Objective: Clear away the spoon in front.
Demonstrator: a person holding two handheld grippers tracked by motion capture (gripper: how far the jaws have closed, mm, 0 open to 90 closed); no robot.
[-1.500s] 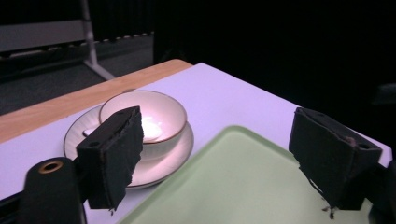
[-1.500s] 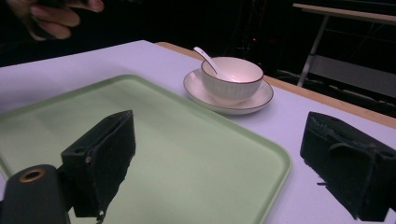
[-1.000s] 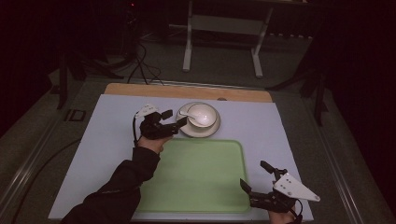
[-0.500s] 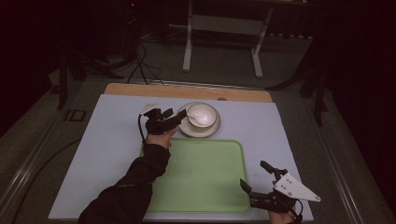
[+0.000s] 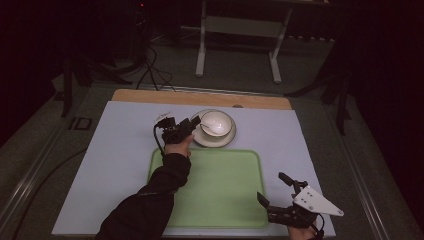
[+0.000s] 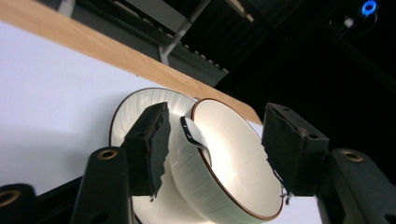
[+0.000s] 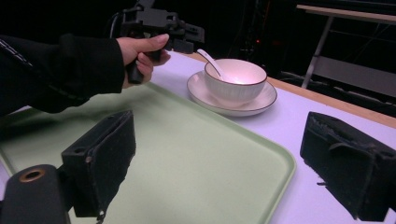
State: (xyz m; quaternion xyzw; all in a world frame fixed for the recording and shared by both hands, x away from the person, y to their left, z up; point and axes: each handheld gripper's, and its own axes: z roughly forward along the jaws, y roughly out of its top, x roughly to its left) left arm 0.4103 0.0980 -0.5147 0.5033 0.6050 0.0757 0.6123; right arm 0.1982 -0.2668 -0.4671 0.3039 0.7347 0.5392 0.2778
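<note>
A white ribbed bowl [image 5: 218, 121] with a brown rim stands on a white saucer [image 5: 226, 140] behind the green tray [image 5: 210, 190]. A white spoon [image 5: 205, 127] rests in the bowl, its handle leaning over the left rim. My left gripper [image 5: 196, 123] is at that rim. In the left gripper view its jaws [image 6: 217, 112] straddle the spoon handle [image 6: 192, 134] and the bowl's edge [image 6: 233, 154]. They have just been closing, and the pads do not press on anything. My right gripper [image 5: 270, 186] stands open and empty over the tray's near right corner.
A pale mat [image 5: 115, 150] covers the table, with a wooden strip [image 5: 150, 96] along its far edge. A metal stand [image 5: 240, 40] and cables lie on the dark floor beyond. The tray's surface [image 7: 187, 154] is bare.
My left gripper has moved right and down to the bowl's left rim, and its jaws have narrowed around the spoon handle. The right gripper has stayed put.
</note>
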